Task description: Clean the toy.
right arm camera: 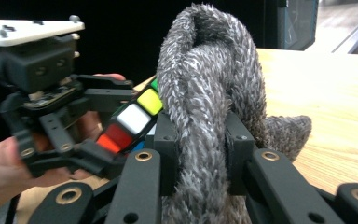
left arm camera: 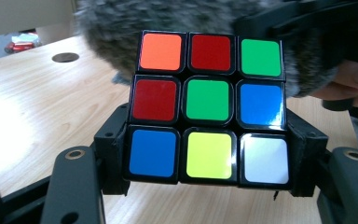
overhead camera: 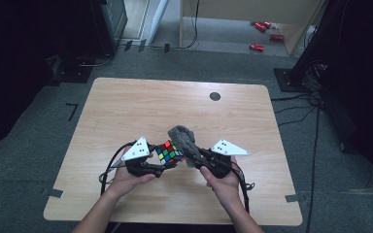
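The left hand (overhead camera: 128, 178) comes in from the bottom edge with the forearm angled up and to the right, palm wrapped under the left hand-held gripper (overhead camera: 161, 167), which points toward the middle of the counter (overhead camera: 126, 107). The right hand (overhead camera: 222, 182) mirrors it, its forearm slanting up and to the left, carrying the right hand-held gripper (overhead camera: 194, 158) aimed inward at the other. Both are held above the near part of the counter.

Around them the wood shows a small dark round hole (overhead camera: 215, 96) near the far edge. Beyond the counter, red objects (overhead camera: 264, 34) lie on the floor by a wooden frame.

The left hand-held gripper is clamped on a puzzle cube (left arm camera: 209, 107), its jaws pressing the cube's two opposite sides at the lowest row of tiles. The right hand-held gripper (right arm camera: 199, 154) is closed narrowly on a grey fuzzy cloth (right arm camera: 209, 88), folded into a thick loop standing up between the jaws. Cloth and cube touch, the cloth lying against the cube's far side.
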`<state>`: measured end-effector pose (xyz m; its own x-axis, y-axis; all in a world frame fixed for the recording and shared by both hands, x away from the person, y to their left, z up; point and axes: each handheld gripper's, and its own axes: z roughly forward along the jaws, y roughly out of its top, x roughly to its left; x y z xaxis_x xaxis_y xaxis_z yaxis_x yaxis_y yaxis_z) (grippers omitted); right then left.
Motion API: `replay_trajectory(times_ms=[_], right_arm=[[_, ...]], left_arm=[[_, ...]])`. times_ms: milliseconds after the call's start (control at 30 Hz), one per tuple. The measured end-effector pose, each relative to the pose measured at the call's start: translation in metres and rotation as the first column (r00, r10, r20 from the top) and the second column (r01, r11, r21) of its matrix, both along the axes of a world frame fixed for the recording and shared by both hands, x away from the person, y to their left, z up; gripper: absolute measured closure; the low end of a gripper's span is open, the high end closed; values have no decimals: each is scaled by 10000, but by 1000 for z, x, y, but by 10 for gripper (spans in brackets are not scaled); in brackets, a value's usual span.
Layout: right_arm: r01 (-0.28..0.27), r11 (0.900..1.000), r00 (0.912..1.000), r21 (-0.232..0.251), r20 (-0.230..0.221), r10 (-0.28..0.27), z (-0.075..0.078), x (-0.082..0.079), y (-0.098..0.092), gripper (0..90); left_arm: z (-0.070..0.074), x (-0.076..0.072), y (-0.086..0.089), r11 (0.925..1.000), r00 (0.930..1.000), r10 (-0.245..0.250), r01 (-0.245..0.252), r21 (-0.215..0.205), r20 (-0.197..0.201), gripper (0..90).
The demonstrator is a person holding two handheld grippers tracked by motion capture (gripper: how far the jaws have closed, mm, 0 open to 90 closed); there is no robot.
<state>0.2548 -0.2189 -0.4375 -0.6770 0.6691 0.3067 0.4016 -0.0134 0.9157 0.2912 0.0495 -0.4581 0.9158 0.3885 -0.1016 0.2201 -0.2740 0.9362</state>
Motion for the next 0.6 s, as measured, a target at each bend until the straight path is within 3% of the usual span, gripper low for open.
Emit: replay_trajectory(times_ms=[200,433,600], right_arm=[[-345,9994,9980,-78,531,349,12,-10,9,728],[-81,9999,10000,144,-38,81,0,0,0,727],[-412,9991,9985,64,356,409,9,-7,8,725]], left_arm=[[-3,-4,-8,9992,9998,-165,161,358,105,342],[0,-1,-3,9998,10000,-34,33,215,72,342],[-2,-1,-5,9990,9999,-147,145,423,41,342]])
